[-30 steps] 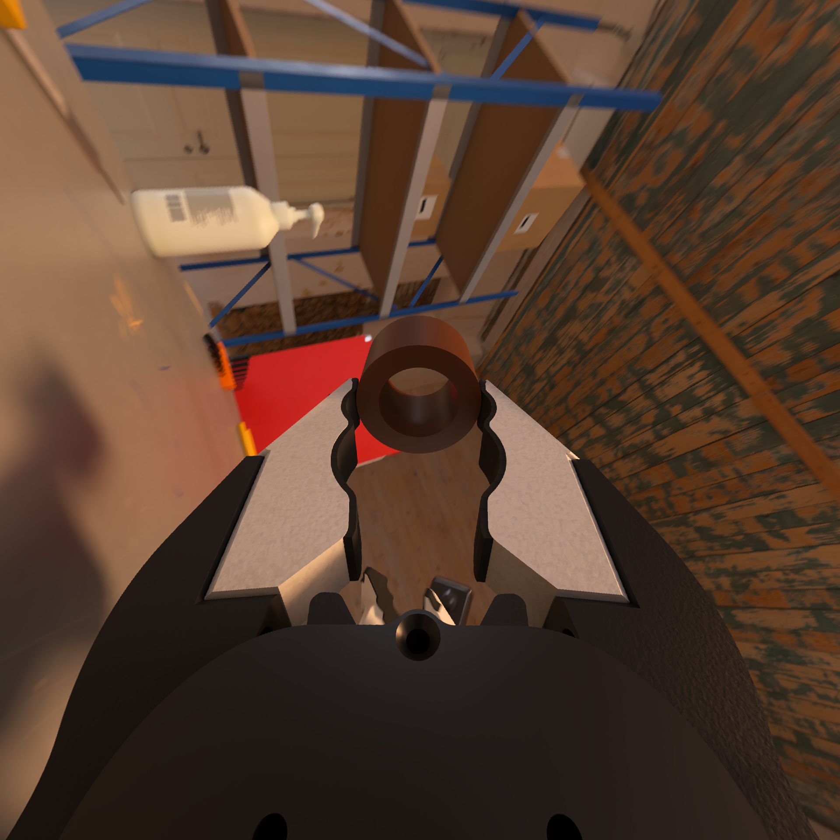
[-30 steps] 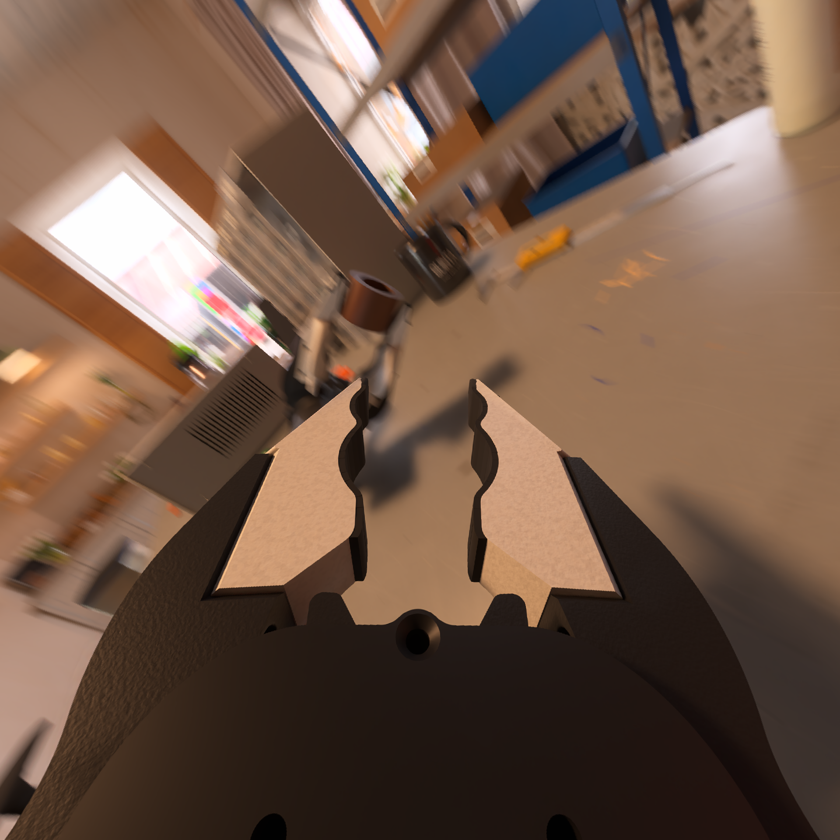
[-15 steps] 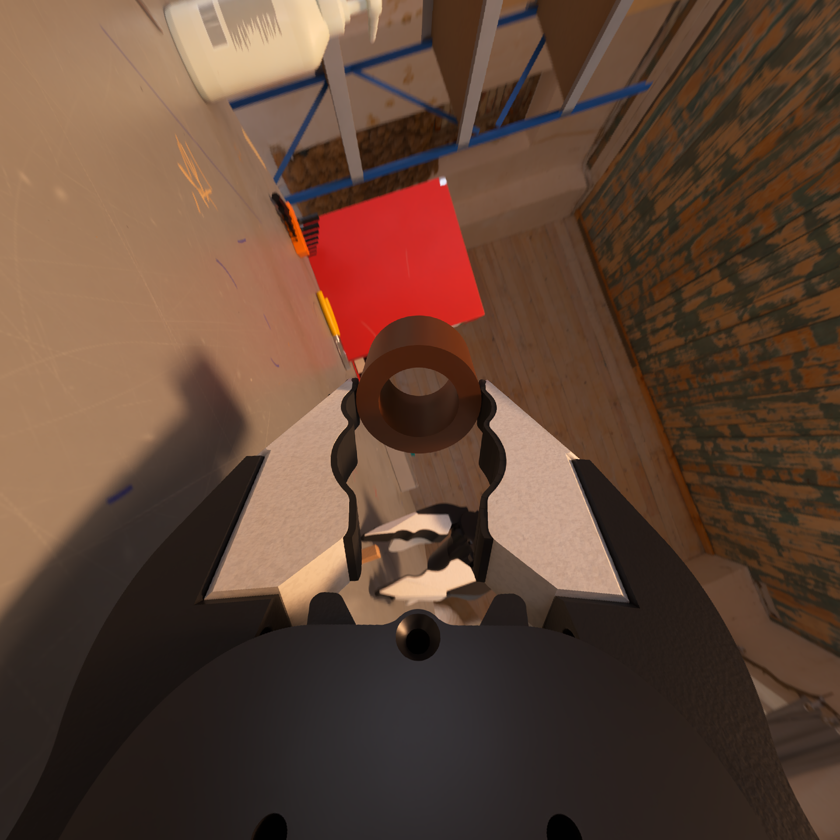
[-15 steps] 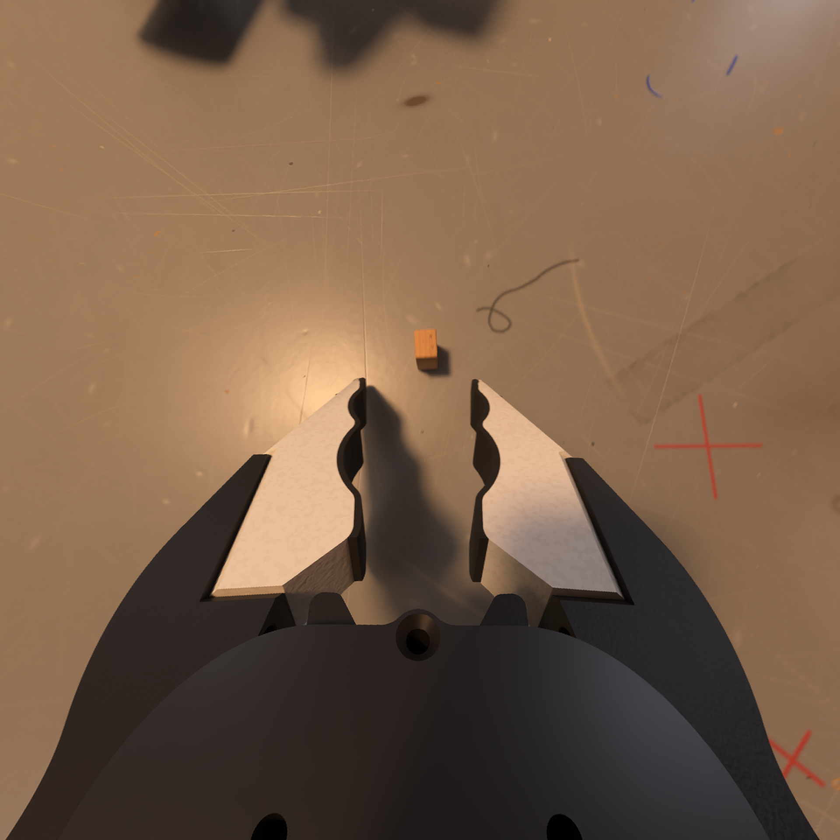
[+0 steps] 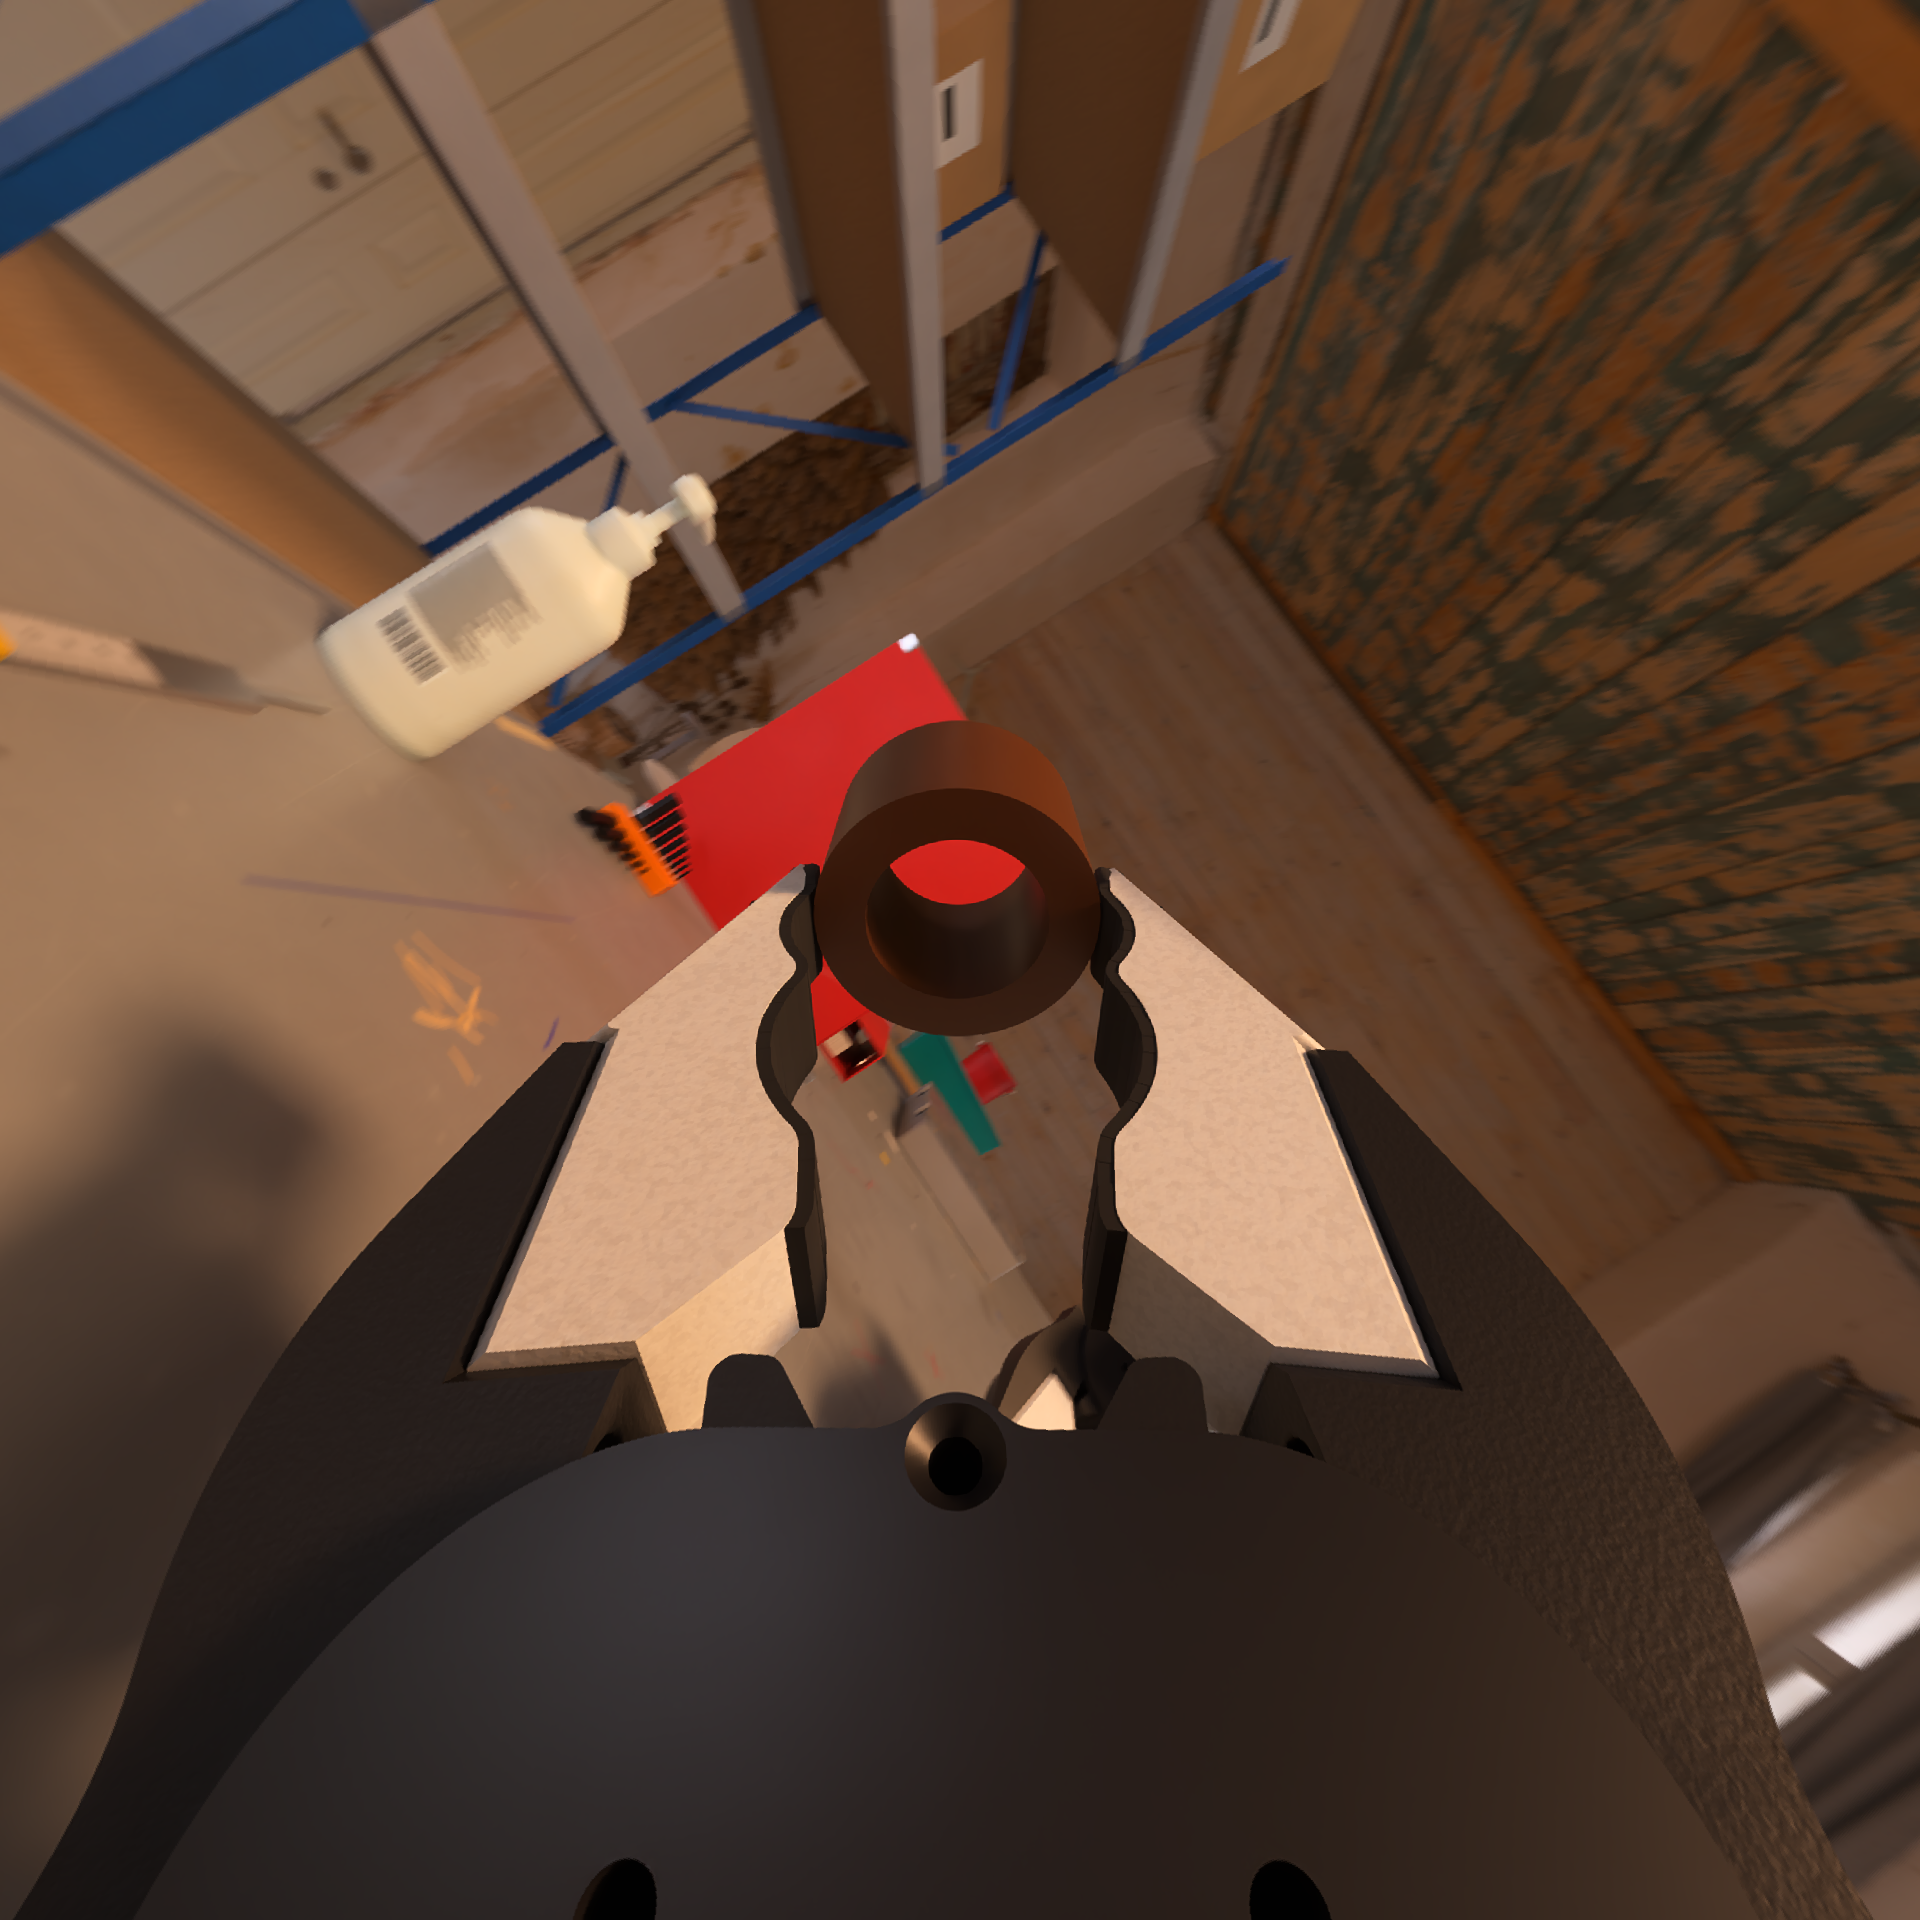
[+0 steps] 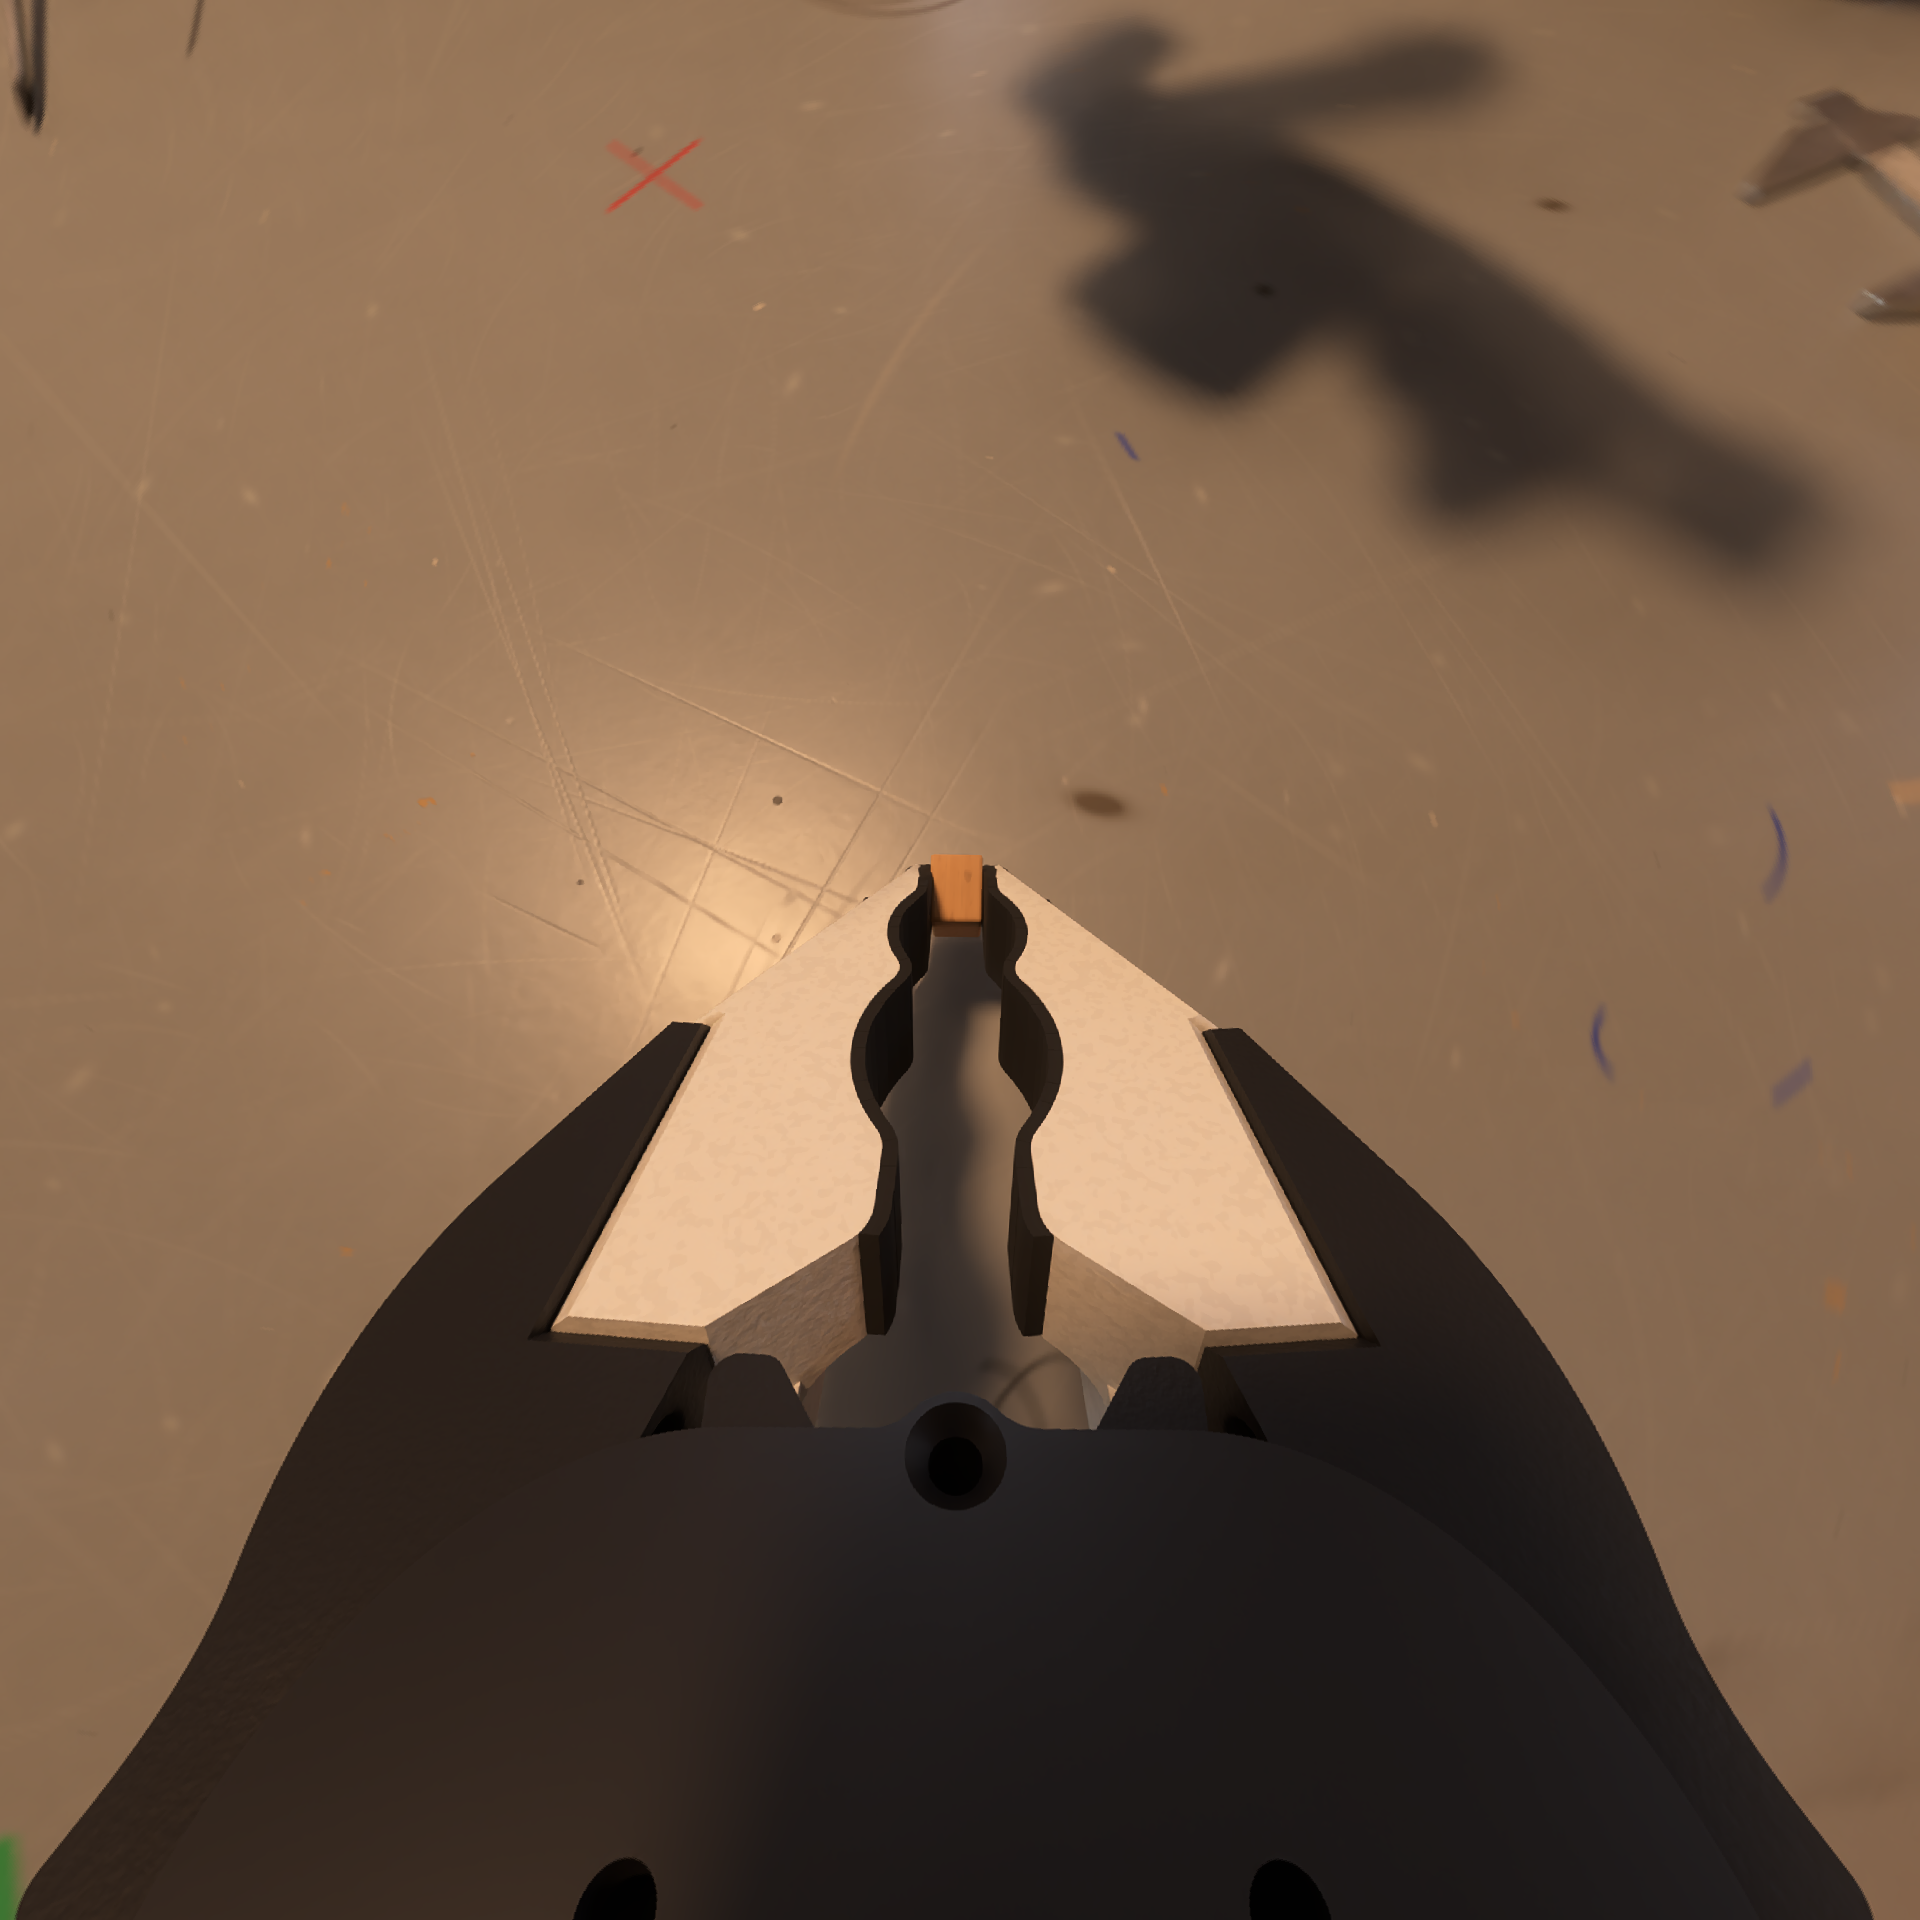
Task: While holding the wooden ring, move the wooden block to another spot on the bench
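Observation:
In the left wrist view my left gripper (image 5: 954,896) is shut on a dark brown wooden ring (image 5: 956,883), held at the fingertips with its hole facing the camera, above the tan bench (image 5: 260,987). In the right wrist view my right gripper (image 6: 957,885) is shut on a small orange wooden block (image 6: 957,889), pinched between the fingertips over the scratched bench top (image 6: 520,520). I cannot tell whether the block touches the bench. A small part of the left gripper (image 6: 1860,208) shows at the far right edge of that view.
A cream pump bottle (image 5: 499,623) stands on the bench ahead of the left gripper. A black and orange brush (image 5: 639,847) lies near the bench edge. A red mat (image 5: 800,800) and blue shelving (image 5: 831,520) lie beyond. A red cross mark (image 6: 655,177) is on the bench.
My right gripper has gone down to the block and shut on it; half a second ago it was open above it. My left gripper has swung and tilted with the ring still held.

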`<state>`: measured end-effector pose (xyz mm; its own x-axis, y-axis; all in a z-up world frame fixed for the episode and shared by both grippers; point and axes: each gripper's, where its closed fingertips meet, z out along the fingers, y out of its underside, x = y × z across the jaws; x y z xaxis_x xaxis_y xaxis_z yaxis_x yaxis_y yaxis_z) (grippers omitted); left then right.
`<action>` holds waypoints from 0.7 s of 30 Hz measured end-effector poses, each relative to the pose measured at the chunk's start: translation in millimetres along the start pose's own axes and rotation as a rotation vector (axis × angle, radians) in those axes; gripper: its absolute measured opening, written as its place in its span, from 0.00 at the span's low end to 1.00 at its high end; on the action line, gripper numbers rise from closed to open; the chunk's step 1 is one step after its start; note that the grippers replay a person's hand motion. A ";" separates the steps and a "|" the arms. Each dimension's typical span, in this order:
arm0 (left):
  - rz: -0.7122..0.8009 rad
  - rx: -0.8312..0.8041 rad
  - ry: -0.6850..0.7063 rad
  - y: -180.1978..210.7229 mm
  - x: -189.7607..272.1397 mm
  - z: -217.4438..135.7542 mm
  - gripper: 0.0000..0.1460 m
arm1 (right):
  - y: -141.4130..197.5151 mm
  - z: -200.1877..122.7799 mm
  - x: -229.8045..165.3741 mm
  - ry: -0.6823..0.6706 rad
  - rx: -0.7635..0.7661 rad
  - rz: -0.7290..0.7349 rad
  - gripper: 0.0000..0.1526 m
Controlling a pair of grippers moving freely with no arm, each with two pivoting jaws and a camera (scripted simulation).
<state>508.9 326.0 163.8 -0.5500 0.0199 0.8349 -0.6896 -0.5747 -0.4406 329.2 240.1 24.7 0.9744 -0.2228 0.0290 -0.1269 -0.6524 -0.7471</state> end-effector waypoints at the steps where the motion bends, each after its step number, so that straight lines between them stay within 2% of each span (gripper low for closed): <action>1: -0.008 0.007 0.038 -4.3 0.1 5.1 0.36 | -2.1 6.6 1.2 -0.040 -0.020 -0.048 0.06; 4: -0.039 -0.027 0.081 6.1 -6.8 10.3 0.36 | -5.4 21.6 3.6 -0.130 -0.083 -0.184 0.06; 8: -0.140 -0.141 0.023 40.3 -27.0 0.5 0.36 | -10.8 33.1 -1.3 -0.238 -0.084 -0.228 0.06; 13: -0.210 -0.259 -0.033 65.9 -39.1 -3.3 0.36 | -13.0 37.1 -0.5 -0.228 -0.052 -0.210 0.06; 16: -0.214 -0.291 -0.045 72.3 -42.7 -4.2 0.36 | -19.2 32.9 2.1 -0.200 0.005 -0.215 0.22; 21: -0.256 -0.280 -0.048 69.2 -48.4 -5.6 0.36 | -25.5 30.6 4.3 -0.148 0.050 -0.272 0.25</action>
<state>485.2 289.8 91.0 -0.3251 0.0914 0.9412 -0.9076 -0.3097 -0.2834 342.3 278.0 23.5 0.9883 0.0653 0.1379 0.1477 -0.6361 -0.7574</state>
